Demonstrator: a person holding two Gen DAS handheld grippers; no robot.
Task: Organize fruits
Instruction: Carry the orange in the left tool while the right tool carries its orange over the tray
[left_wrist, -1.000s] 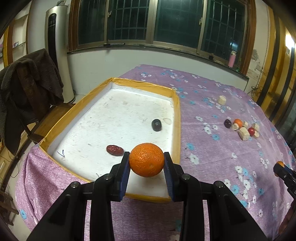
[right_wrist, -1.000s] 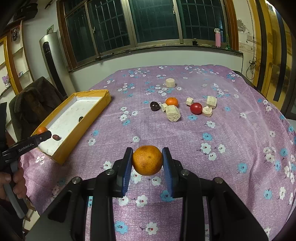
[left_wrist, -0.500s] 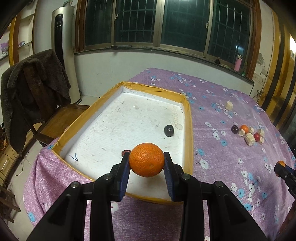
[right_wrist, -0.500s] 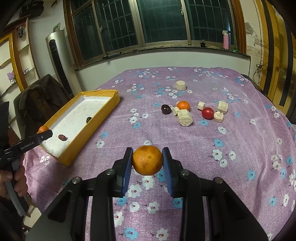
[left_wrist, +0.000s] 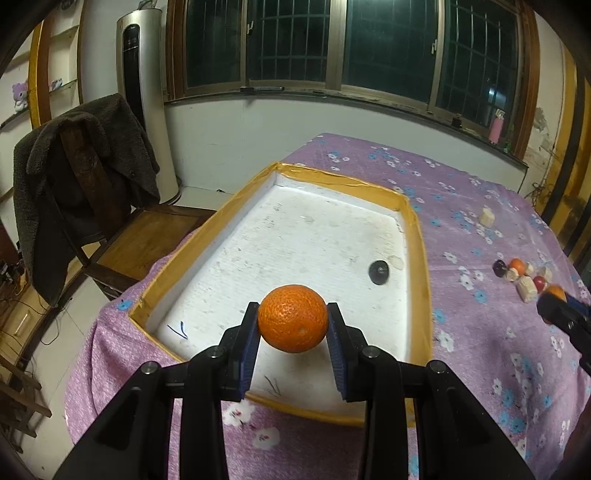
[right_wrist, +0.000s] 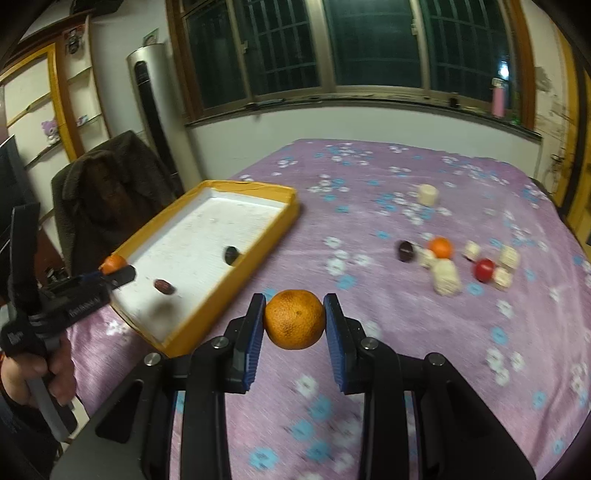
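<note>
Both grippers have drifted left toward the yellow-rimmed white foam tray (left_wrist: 415, 236); left gripper (left_wrist: 292, 334) clamps an orange mandarin (left_wrist: 292, 317) over its near end, right gripper (right_wrist: 294, 326) clamps a second mandarin (right_wrist: 294, 319) above the purple floral tablecloth (right_wrist: 406, 332). A dark plum (left_wrist: 378, 272) lies inside; loose fruit and pale blocks (right_wrist: 447, 277) sit far right, dark windows (left_wrist: 388, 40) beyond

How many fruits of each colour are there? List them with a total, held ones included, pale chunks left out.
Orange: 3 (left-held orange, right-held orange, small orange)
Dark: 2 (dark fruit in the tray, dark fruit on the cloth)
Red: 2 (date, round red fruit)
Total: 7
</note>
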